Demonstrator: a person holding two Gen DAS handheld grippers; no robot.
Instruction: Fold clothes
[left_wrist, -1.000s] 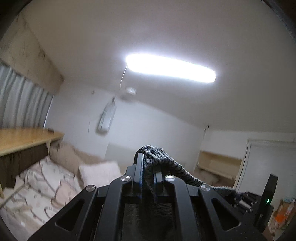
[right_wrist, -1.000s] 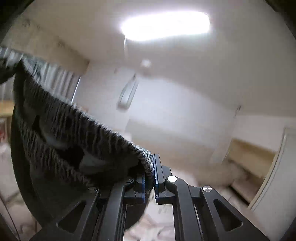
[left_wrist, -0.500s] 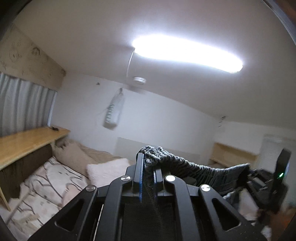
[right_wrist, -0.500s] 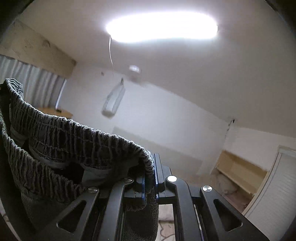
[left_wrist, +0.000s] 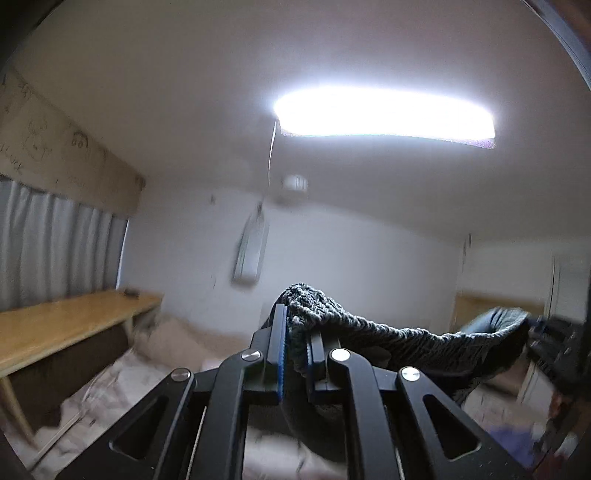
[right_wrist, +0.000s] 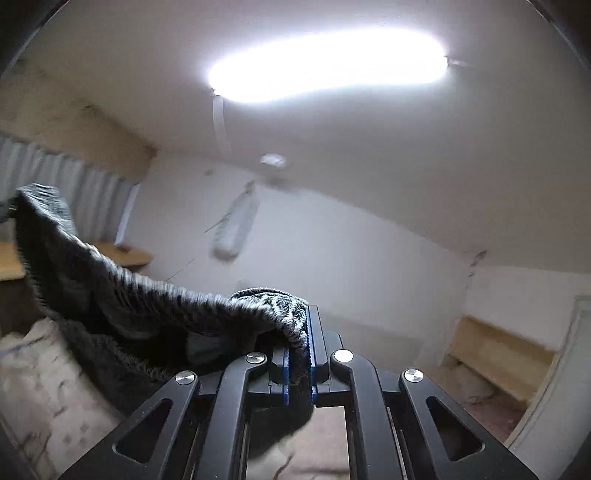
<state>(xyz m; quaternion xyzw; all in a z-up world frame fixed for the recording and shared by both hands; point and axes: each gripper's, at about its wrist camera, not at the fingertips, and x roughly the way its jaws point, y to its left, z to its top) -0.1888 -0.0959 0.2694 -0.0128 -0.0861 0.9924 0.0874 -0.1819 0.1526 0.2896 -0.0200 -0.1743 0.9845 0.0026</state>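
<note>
A home bedroom: bed (left_wrist: 122, 391), curtains (left_wrist: 55, 251), wooden desk (left_wrist: 66, 321).

Almost nothing readable is showing in either view. The one marked surface is the beige board (left_wrist: 70, 155) running along the top of the wall above the curtain (left_wrist: 55, 243) in the left wrist view: dark hand-drawn doodles and a few scrawled letters are sitting on it, but they are coming out too small and soft to make out as words. In the right wrist view the same board (right_wrist: 74, 125) is blurring into smudges, with no legible text.
</note>
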